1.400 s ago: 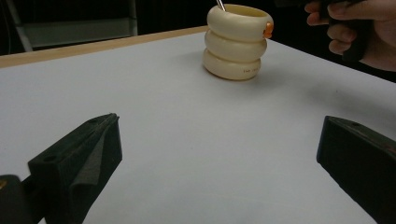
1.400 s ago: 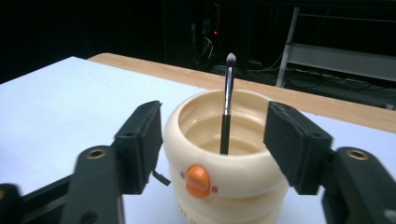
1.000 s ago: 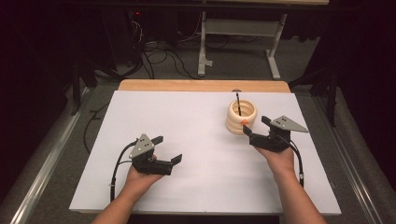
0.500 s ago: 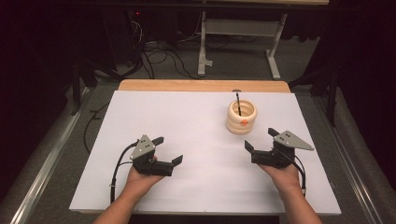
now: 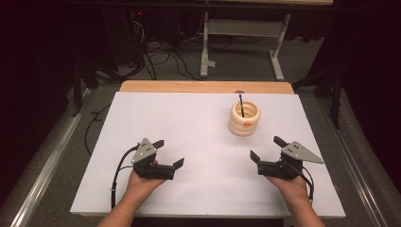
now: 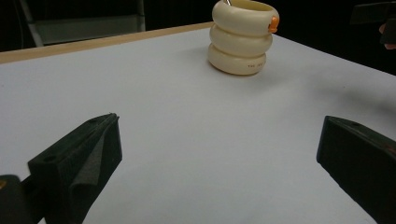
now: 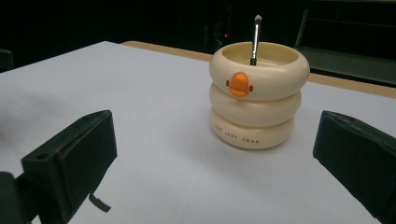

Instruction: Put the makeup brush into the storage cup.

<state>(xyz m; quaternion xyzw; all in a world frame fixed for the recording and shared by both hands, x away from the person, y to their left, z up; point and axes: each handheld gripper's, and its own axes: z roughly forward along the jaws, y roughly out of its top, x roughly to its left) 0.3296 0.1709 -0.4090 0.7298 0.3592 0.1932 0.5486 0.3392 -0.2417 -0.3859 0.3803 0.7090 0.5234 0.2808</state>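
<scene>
Standing alone: cream holder (image 5: 245, 119), brush (image 5: 241, 105).

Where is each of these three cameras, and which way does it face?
High view: above the person's side, looking down on the table; forearms, left gripper, right gripper.
Left gripper view: between open jaws, facing the cream holder.
Right gripper view: between open jaws, facing the holder and its brush.
Shared: all show the holder.

Lab or recording studio: white-covered surface (image 5: 189, 127) on wooden board, dark curtained surround, tangled cables (image 5: 161, 56) on grey carpet, metal-framed bench (image 5: 246, 28) behind, floor rails (image 5: 42, 175).
</scene>
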